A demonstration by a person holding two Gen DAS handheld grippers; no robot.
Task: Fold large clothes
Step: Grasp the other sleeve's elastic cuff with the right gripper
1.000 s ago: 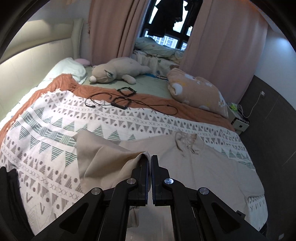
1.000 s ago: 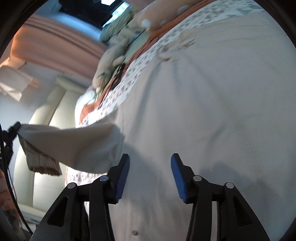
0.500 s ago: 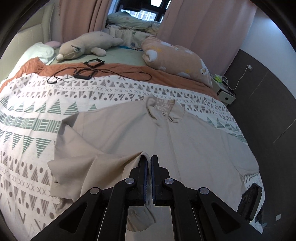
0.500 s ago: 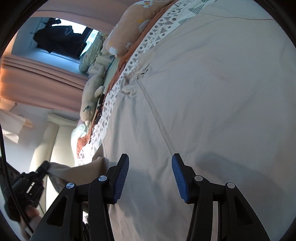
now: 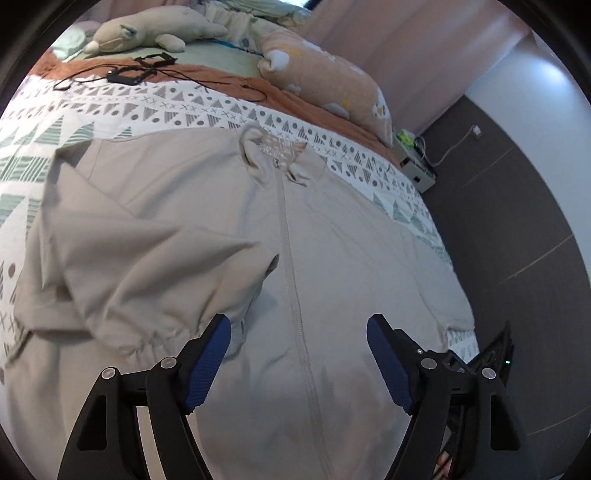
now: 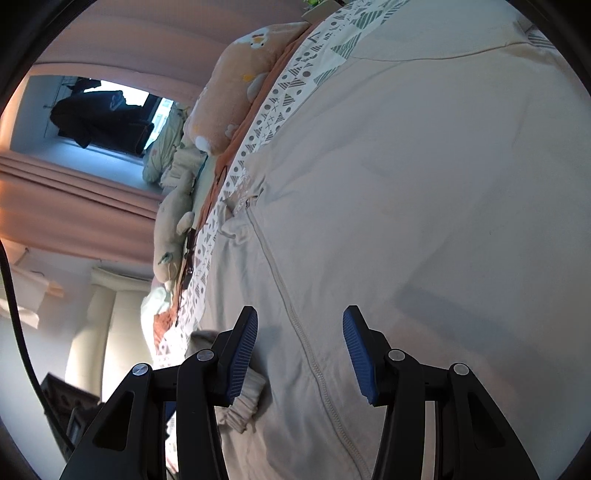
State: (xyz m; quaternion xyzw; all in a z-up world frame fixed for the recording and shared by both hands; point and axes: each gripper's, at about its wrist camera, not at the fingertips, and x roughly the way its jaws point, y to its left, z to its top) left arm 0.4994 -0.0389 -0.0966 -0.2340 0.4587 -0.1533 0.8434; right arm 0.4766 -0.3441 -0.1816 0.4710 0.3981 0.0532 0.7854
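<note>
A large beige zip-front jacket (image 5: pixel 332 236) lies spread face up on the patterned bedspread (image 5: pixel 110 110), collar (image 5: pixel 280 158) toward the pillows. Its left sleeve (image 5: pixel 147 273) is folded in across the chest, its gathered cuff lying by my left finger. My left gripper (image 5: pixel 297 343) is open and empty just above the zipper line. In the right wrist view the same jacket (image 6: pixel 406 206) fills the frame. My right gripper (image 6: pixel 299 343) is open and empty over the zipper (image 6: pixel 295 332), with the sleeve cuff (image 6: pixel 243 402) beside its left finger.
A plush toy (image 5: pixel 147 33), a peach pillow (image 5: pixel 325 85) and black cables (image 5: pixel 140 74) lie at the head of the bed. A bedside unit (image 5: pixel 417 170) and dark floor lie beyond the bed's right edge. Pink curtains (image 6: pixel 66 184) hang behind.
My left gripper carried the sleeve inward over the jacket's chest, then opened and let it go. The right gripper stayed open while its view shifted along the jacket.
</note>
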